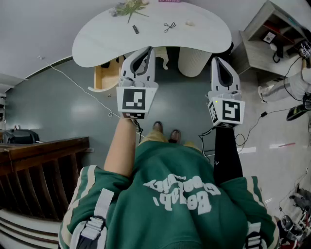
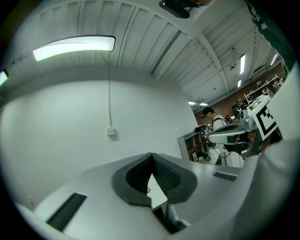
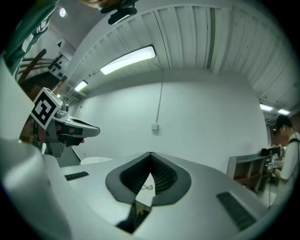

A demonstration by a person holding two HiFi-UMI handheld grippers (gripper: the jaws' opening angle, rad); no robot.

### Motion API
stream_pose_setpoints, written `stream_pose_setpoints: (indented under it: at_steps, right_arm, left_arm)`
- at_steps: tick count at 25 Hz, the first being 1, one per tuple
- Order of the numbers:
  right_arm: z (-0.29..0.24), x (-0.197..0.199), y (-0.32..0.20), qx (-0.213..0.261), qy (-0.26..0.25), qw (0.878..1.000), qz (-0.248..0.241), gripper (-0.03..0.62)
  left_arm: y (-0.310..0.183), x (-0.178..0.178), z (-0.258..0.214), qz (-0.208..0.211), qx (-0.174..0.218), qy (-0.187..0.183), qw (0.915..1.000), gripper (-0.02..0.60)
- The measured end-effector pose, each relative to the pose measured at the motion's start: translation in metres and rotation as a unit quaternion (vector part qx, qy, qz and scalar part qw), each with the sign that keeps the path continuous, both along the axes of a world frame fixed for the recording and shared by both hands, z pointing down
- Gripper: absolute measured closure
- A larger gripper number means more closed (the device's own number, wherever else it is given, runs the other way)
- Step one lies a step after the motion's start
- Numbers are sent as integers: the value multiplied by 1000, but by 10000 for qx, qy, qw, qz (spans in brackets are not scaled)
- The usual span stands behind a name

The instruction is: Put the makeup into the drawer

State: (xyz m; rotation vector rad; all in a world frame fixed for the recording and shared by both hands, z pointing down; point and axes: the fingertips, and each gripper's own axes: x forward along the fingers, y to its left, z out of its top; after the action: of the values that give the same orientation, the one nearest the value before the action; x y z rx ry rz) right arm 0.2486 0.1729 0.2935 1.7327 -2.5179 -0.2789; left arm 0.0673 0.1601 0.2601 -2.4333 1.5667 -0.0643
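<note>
On the white curved table [image 1: 97, 36] lie a small dark makeup tube [image 1: 135, 29], a black eyelash curler [image 1: 169, 26] and a small pale item [image 1: 190, 23]. An open wooden drawer [image 1: 104, 77] juts out under the table's left end. My left gripper [image 1: 149, 48] is held level in front of the table, shut and empty. My right gripper [image 1: 215, 59] is alongside it, also shut with nothing in it. In the left gripper view the jaw tips of the left gripper [image 2: 151, 154] meet. The right gripper [image 3: 151, 153] looks the same, and the curler [image 3: 146, 187] shows through the gap below its tips.
A sprig of greenery [image 1: 129, 7] lies at the table's far edge. A grey shelf unit [image 1: 269, 34] stands at the right and dark wooden furniture [image 1: 43, 165] at the left. A white cable [image 1: 82, 92] runs across the floor. A person [image 3: 283, 140] stands by shelves.
</note>
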Motion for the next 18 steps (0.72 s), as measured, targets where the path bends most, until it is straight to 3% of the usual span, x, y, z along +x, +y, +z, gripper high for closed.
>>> stream_pose_setpoints:
  at_steps: [10,18]
  right_arm:
    - [10,6,2,174,-11,9998,-139,586]
    - [8,2,-20,256,-150,9993,-211,585]
  left_arm:
    - [5,1,1,-120,-10,-30,9999,566]
    - [-20,-6,3,-171,-6,-81,9998,566]
